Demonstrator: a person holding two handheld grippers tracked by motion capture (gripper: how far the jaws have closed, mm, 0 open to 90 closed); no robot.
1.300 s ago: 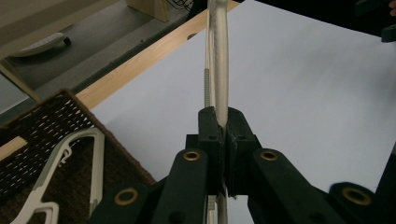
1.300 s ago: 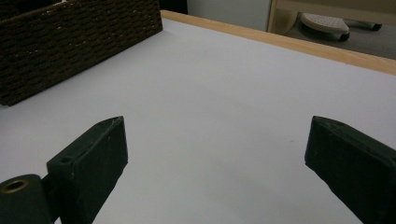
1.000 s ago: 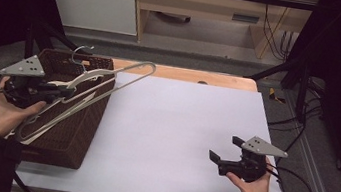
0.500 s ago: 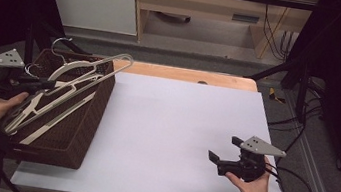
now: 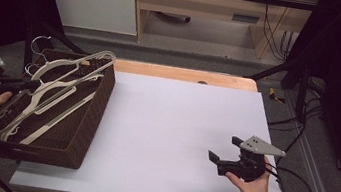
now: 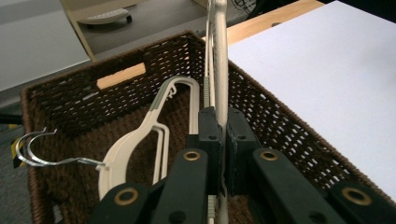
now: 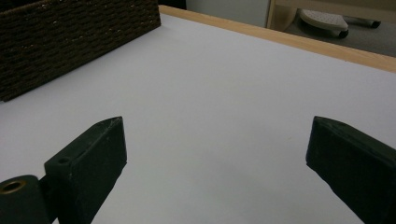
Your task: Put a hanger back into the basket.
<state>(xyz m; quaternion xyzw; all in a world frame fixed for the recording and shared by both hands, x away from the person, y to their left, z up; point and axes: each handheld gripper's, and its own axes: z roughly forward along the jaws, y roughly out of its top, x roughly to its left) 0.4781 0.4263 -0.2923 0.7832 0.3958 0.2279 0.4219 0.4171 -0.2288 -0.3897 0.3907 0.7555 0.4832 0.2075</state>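
Observation:
A dark woven basket (image 5: 92, 115) stands at the table's left end, with several cream plastic hangers in it. My left gripper (image 5: 26, 86) hovers over the basket's left rim, shut on one cream hanger (image 5: 79, 63) that slants up over the basket to its far right corner. In the left gripper view the jaws (image 6: 222, 128) pinch that hanger's bar (image 6: 219, 56) edge-on. Another hanger (image 6: 140, 140) with a metal hook (image 6: 35, 151) lies inside, below it. My right gripper (image 5: 225, 149) rests in a hand near the table's front right, open and with nothing in it (image 7: 215, 140).
A white sheet (image 5: 179, 127) covers the tabletop between the basket and the right hand. A wooden strip (image 5: 181, 74) runs along the far edge. The basket's side (image 7: 70, 37) appears far left in the right gripper view. Cables trail off the right edge.
The left hand has moved left and slightly down with the hanger. The hanger's far end, earlier jutting past the basket over the table, now lies over the basket. The right hand stayed still.

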